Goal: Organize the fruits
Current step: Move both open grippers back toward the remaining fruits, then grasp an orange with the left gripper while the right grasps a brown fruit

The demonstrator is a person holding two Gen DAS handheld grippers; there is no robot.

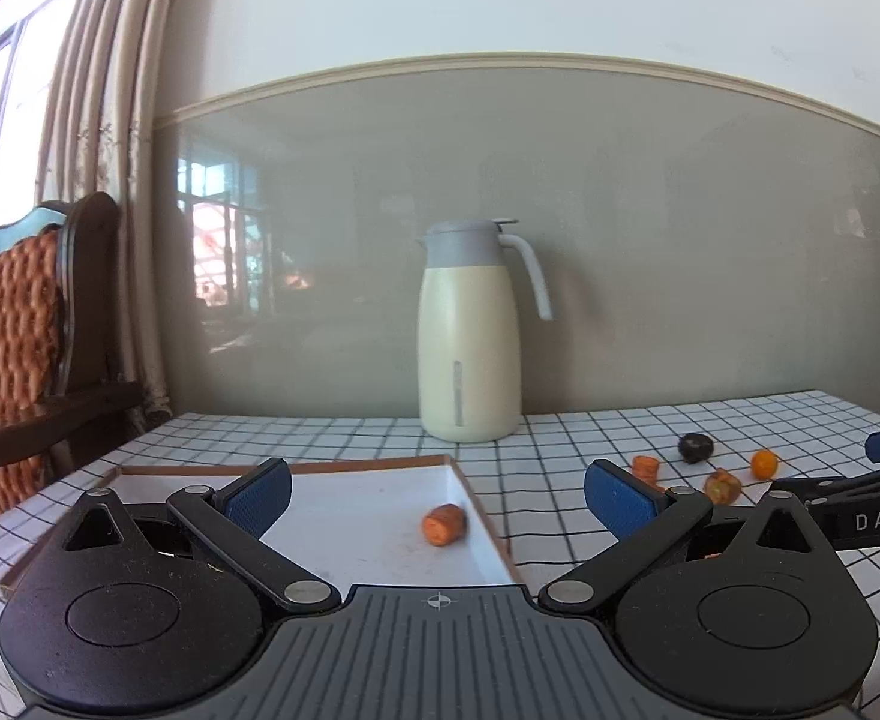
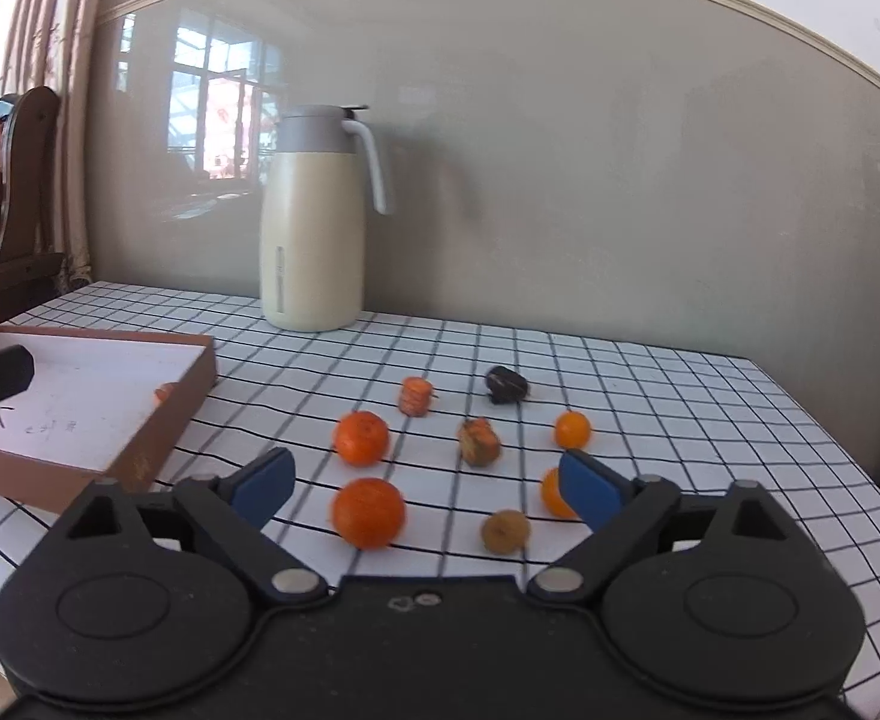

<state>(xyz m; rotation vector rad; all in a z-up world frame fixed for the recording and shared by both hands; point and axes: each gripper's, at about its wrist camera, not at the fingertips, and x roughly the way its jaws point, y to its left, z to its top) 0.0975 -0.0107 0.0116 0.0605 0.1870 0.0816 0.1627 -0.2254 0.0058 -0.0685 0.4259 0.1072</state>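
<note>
Fruits lie scattered on the checked tablecloth (image 2: 649, 372); one carrot chunk (image 1: 443, 524) sits in the box (image 1: 380, 516). Both the left gripper (image 1: 437, 492) and the right gripper (image 2: 428, 480) are held released, grasping nothing.

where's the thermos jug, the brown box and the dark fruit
thermos jug (image 2: 311, 240): right wrist view, cream body
brown box (image 2: 164, 438): right wrist view, outer side wall
dark fruit (image 2: 505, 385): right wrist view, its middle

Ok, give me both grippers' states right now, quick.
Left gripper: open, holding nothing, above the tray.
Right gripper: open, holding nothing, above the oranges on the table.
</note>
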